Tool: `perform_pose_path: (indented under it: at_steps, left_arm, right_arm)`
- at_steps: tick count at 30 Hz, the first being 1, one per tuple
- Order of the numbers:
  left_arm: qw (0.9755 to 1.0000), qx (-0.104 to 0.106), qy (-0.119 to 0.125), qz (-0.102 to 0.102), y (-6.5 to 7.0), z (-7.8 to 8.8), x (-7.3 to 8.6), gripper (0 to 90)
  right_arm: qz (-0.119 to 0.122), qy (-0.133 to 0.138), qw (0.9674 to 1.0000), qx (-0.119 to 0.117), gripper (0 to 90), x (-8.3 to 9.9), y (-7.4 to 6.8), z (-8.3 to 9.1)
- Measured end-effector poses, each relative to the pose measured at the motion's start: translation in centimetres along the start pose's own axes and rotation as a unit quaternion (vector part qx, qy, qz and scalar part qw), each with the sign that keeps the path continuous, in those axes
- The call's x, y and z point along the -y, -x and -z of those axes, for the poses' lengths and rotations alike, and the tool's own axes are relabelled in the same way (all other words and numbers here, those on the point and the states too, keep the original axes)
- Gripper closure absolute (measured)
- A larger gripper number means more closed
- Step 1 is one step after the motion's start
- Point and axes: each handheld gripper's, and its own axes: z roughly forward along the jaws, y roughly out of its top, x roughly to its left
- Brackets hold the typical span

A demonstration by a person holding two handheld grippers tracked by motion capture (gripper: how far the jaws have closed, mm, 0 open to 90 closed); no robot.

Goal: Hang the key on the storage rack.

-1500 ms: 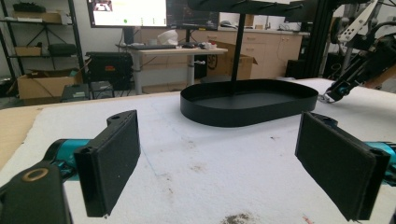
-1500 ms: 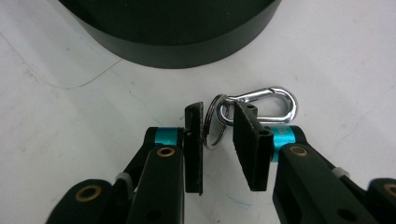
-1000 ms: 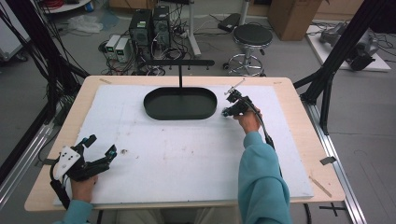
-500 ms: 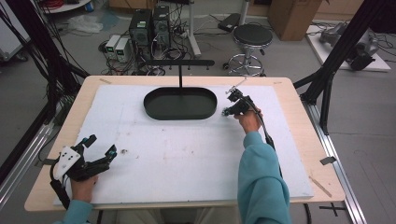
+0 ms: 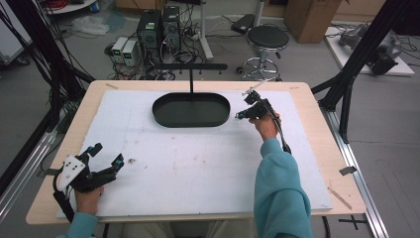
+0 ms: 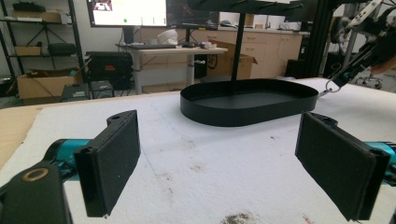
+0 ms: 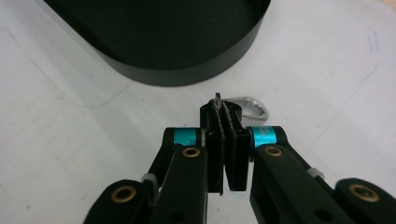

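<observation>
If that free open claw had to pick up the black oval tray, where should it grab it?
Probably the thin upright wall of the tray, at the near left curve facing the open left claw. One pad goes inside, one outside, coming from above; the flat base offers no edge, and the post stands at the far side.

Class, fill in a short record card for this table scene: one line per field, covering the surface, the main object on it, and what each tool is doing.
surface: white mat on a wooden table
main object: black oval tray with an upright stand behind it, near the far edge
left tool: open, near corner, holding nothing
right tool: shut on a silver clip, just right of the tray
</observation>
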Motion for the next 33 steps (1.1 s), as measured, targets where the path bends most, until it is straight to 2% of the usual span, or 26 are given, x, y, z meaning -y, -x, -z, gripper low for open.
perform_pose_path:
  at_steps: [3,13,22,26,28,33]
  left_arm:
    - [1.0000,0.000,0.000,0.000,0.0,0.0,0.0,14.5]
    - [1.0000,0.000,0.001,-0.002,0.0,0.0,0.0,14.5]
    - [1.0000,0.000,0.002,-0.001,0.0,0.0,0.0,14.5]
    - [1.0000,0.000,0.001,-0.001,0.0,0.0,0.0,14.5]
    - [1.0000,0.000,0.000,-0.002,0.0,0.0,0.0,14.5]
    - [1.0000,0.000,0.001,-0.001,0.1,0.0,0.0,14.5]
  right_arm:
    - [-0.007,0.025,0.9996,-0.009,88.9,0.0,0.3,1.1]
    - [-0.018,0.073,0.9968,-0.025,88.9,0.0,0.6,3.2]
    - [-0.028,0.099,0.9940,-0.036,88.9,0.1,1.0,4.2]
    - [-0.021,0.105,0.9936,-0.036,88.9,-0.7,0.9,5.1]
    - [-0.013,0.119,0.9920,-0.040,88.9,-1.8,0.5,5.9]
    - [-0.002,0.132,0.9902,-0.047,88.8,-3.6,0.1,7.0]
